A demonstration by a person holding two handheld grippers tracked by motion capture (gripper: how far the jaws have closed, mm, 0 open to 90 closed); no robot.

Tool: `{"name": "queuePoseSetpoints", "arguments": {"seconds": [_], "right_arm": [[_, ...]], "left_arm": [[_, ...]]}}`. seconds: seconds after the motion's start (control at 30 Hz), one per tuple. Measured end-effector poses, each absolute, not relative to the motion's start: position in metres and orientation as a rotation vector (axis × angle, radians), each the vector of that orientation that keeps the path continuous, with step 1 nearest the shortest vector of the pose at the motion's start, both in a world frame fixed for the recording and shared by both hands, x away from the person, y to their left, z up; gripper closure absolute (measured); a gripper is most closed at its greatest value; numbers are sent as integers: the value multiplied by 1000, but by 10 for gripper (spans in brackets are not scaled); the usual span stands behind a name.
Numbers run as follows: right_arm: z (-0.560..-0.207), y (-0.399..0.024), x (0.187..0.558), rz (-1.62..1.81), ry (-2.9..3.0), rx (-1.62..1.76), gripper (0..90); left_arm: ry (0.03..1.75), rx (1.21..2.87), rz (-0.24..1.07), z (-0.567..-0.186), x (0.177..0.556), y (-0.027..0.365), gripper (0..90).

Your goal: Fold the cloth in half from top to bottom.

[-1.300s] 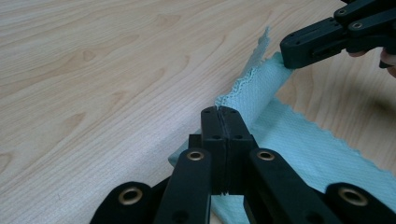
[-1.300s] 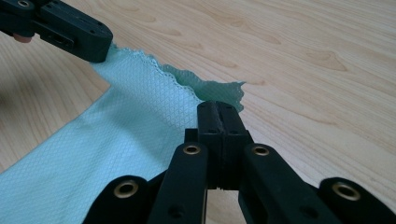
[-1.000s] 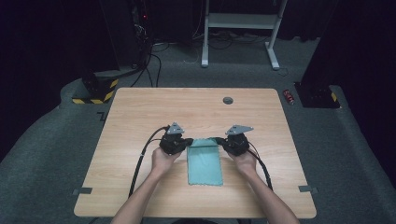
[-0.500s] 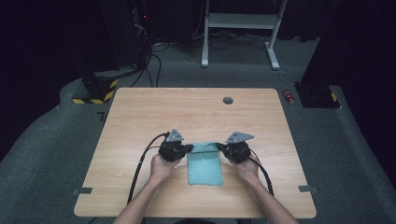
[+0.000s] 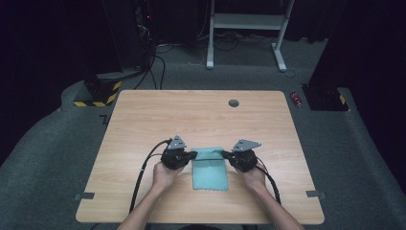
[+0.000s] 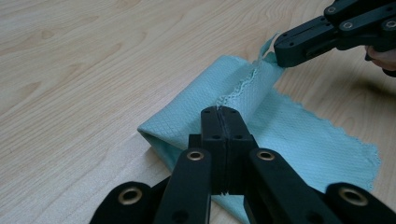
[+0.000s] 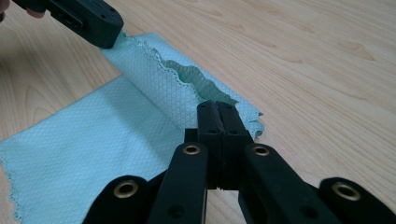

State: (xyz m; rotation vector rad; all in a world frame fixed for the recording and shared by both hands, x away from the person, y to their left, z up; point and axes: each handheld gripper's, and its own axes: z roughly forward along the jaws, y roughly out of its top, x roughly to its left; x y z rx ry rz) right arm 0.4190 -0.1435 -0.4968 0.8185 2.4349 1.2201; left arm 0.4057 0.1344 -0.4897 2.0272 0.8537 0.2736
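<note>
Both tools, the left tool (image 5: 193,154) and right tool (image 5: 224,154), are clamping the teal cloth's (image 5: 209,172) far corners and drawing that edge back toward the person, so the fold over the bench (image 5: 143,120) is progressing.

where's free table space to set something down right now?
Whole far half of the table is bare up to the small round grommet. Also the strips left of the left gripper and right of the right gripper. Crowded: near middle, both grippers clamped on the teal cloth.
</note>
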Motion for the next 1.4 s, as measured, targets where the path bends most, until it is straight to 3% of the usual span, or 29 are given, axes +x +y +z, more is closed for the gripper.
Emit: {"name": "queuePoseSetpoints", "arguments": {"seconds": [1.4], "right_arm": [[-507, -151, 381, 1239, 2492, 783, 900]], "left_arm": [[822, 2052, 226, -509, 368, 132, 895]]}}
